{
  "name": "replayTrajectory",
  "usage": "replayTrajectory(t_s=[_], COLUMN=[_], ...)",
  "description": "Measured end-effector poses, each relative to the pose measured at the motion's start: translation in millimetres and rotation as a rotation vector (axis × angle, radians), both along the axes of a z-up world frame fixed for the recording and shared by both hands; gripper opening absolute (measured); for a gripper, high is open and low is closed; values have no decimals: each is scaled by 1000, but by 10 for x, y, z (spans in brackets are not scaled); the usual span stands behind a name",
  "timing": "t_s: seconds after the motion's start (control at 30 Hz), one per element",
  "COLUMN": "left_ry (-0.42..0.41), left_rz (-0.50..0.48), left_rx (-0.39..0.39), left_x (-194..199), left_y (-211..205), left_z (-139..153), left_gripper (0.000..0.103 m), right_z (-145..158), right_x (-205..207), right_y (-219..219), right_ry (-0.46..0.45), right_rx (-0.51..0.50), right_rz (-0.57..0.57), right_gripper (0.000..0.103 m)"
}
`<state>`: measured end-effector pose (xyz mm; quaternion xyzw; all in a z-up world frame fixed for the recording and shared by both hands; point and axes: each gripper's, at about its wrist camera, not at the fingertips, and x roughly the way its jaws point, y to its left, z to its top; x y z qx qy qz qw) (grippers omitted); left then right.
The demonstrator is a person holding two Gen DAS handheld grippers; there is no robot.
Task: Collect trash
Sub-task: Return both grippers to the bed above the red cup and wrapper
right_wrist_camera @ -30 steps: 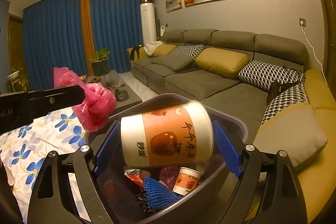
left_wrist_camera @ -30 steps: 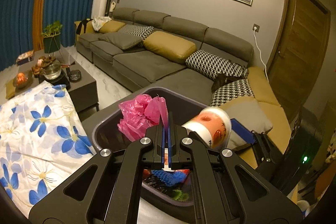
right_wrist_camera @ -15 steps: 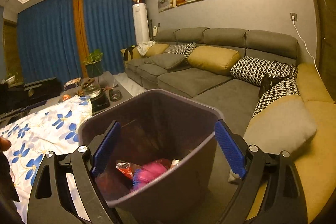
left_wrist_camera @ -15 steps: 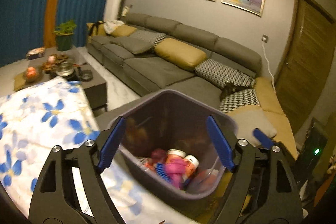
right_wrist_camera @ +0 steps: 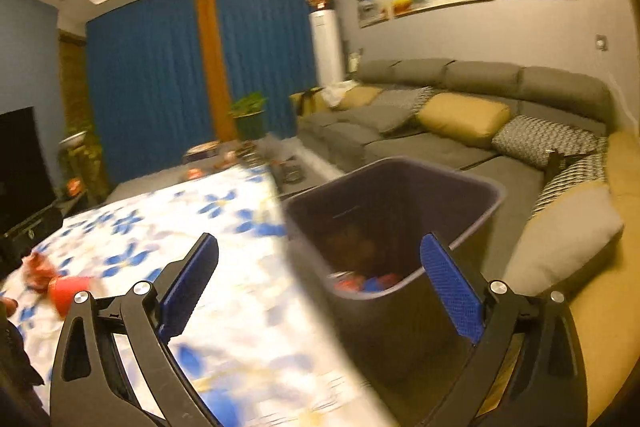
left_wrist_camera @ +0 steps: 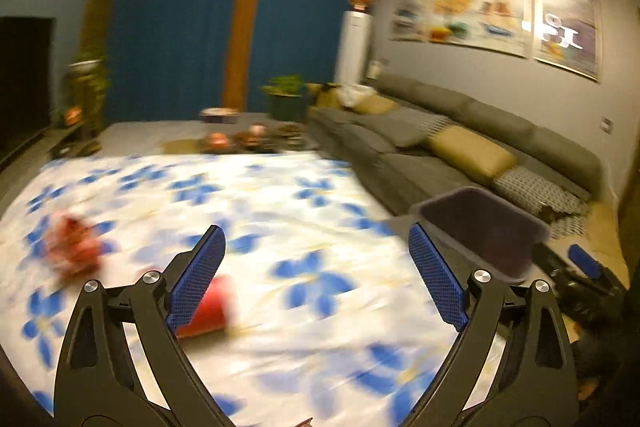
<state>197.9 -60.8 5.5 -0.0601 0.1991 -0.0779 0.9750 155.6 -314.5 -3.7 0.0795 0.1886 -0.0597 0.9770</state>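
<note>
Blue-padded and spread wide, the left claw [left_wrist_camera: 316, 271] hangs empty over a worktop [left_wrist_camera: 280, 195] draped in a white cloth with blue flowers. Between its fingers lies only blurred cloth. A red cup [left_wrist_camera: 210, 303] lies on its side just behind the left finger, partly hidden by that finger's pad. Farther left on the cloth sits a crumpled red wrapper [left_wrist_camera: 72, 251], well apart from the cup and too smeared to read. At the worktop's right edge stands a dark plastic trash bin [left_wrist_camera: 480, 227], just beyond the right finger; its inside is too dark to make out from this side.

The right claw [right_wrist_camera: 320, 279] is likewise wide apart and grips nothing. Its right finger overlaps the near wall of the trash bin [right_wrist_camera: 400, 187], and past the rim some red and blue scraps [right_wrist_camera: 368, 281] lie at the bottom. From this side the red cup [right_wrist_camera: 68, 293] rests near the left edge of the cloth, touching or just beside the crumpled red wrapper [right_wrist_camera: 38, 267]; I cannot tell which. A grey sectional sofa [right_wrist_camera: 440, 131] with mustard and patterned cushions runs behind the bin, and blue curtains [right_wrist_camera: 160, 75] cover the far wall.
</note>
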Motion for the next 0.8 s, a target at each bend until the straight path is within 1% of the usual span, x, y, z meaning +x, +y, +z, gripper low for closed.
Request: replayTrajectory(t_s=[0.1,0.17,0.3,0.4,0.53,0.63,0.7,0.77,0.8], left_ry=[1,3,26,23,17,14,10,8,8], left_rz=[108,162,255,312,360,386,402,411,411], left_rx=[27,43,15,19,-6,-22,-30,-35,-34], left_x=[-203,-309,-491,-652,-829,-875,-892,-888,-883], left_y=[435,687,1228,1582,1953,2164,2301,2395,2414], left_z=[-55,-95,-153,-196,-226,-211,-209,-214,-212], left_gripper=[92,92,92,92,92,92,92,92,92], right_z=[10,10,-23,-60,-135,-206,-262,-307,-328], right_x=[-31,-27,-33,-27,39,129,193,276,316], right_y=[386,680,1287,1736,2241,2595,2736,2849,2898], right_ry=[11,22,36,47,72,93,112,137,148], right_rx=[-6,-16,-48,-68,-112,-150,-163,-168,-169], right_rz=[82,135,236,311,362,391,394,397,396], right_gripper=[97,97,97,97,97,97,96,91,91])
